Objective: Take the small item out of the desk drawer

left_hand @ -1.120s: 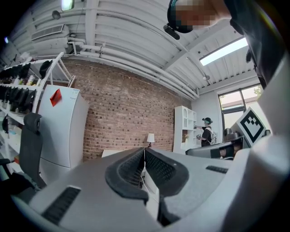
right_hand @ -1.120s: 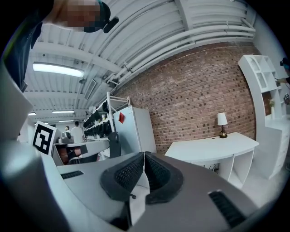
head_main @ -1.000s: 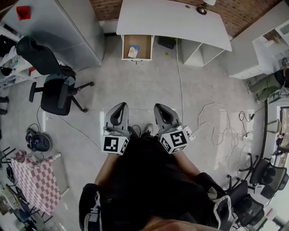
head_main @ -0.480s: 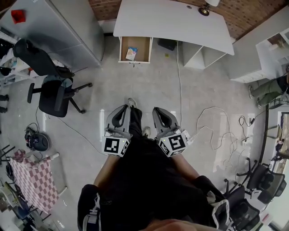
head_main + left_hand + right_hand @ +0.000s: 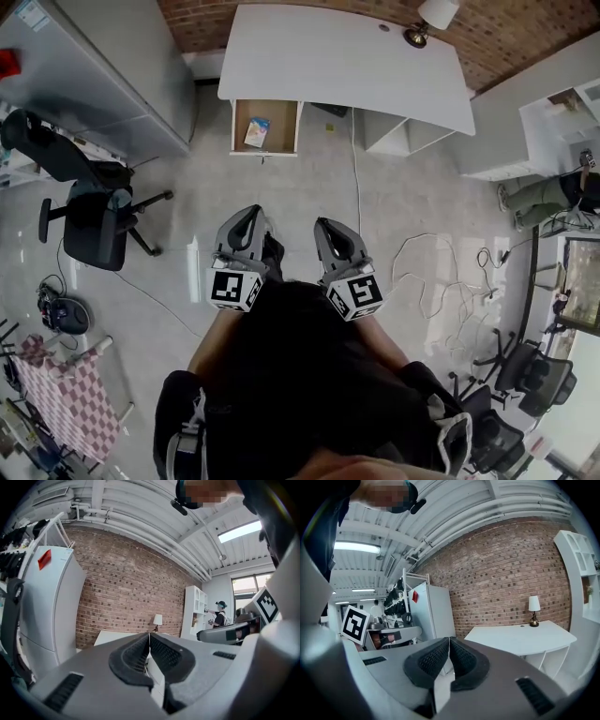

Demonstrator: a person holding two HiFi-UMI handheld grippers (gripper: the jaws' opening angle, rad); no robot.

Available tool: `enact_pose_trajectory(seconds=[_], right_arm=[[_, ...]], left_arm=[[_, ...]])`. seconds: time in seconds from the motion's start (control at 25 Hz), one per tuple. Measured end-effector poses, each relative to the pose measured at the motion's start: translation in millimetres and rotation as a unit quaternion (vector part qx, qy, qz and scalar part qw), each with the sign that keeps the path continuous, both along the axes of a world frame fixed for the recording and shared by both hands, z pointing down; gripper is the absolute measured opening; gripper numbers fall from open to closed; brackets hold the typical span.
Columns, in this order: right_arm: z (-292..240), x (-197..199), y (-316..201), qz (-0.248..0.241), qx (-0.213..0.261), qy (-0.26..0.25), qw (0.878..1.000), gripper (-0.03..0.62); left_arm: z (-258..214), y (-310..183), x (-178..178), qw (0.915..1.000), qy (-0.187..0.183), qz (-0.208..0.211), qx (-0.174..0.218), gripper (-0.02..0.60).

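A white desk stands against the brick wall, with its wooden drawer pulled open at the left. A small blue and white item lies inside the drawer. My left gripper and right gripper are held side by side over the floor, well short of the desk. Both are shut with nothing between their pads. In the left gripper view the left gripper points at the desk and the lamp. The right gripper shows the desk off to the right.
A table lamp sits on the desk's right end. A black office chair stands at the left beside a grey cabinet. White cables trail over the floor at the right. White shelving lines the right wall, with a person beside it.
The person has walked forward, so the desk and open drawer have shifted left and lower in the head view. Both grippers stay shut and side by side.
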State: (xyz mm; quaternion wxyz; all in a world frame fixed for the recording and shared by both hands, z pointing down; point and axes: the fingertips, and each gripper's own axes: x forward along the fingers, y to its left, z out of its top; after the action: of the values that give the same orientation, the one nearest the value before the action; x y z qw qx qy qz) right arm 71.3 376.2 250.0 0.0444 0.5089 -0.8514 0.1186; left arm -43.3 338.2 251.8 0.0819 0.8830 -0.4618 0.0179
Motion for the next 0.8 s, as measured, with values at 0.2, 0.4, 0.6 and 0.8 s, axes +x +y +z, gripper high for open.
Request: enact_pose_trajectory(seconds=[0.2, 0.4, 0.6, 0.8], right_arm=[[4.4, -17.4, -71.9, -0.007, -0.017, 0.011, 1.0, 0.029], [18.6, -38.7, -133.7, -0.012, -0.031, 0.01, 0.999, 0.029], [25.9, -54.9, -173.9, -0.019, -0.038, 0.011, 0.999, 0.029], [43.4, -68.8, -214.4, -0.036, -0.049, 0.009, 0.998, 0.029]], left_arm=[[4.9, -71.0, -10.0, 0.9999, 0.0, 0.004, -0.011, 0.011], [26.4, -127.7, -32.1, 0.9995, -0.022, -0.001, -0.023, 0.011], [43.5, -163.4, -49.9, 0.9984, -0.044, -0.017, -0.033, 0.011], [77.8, -198.1, -58.5, 0.9958, -0.066, -0.027, -0.059, 0.011]])
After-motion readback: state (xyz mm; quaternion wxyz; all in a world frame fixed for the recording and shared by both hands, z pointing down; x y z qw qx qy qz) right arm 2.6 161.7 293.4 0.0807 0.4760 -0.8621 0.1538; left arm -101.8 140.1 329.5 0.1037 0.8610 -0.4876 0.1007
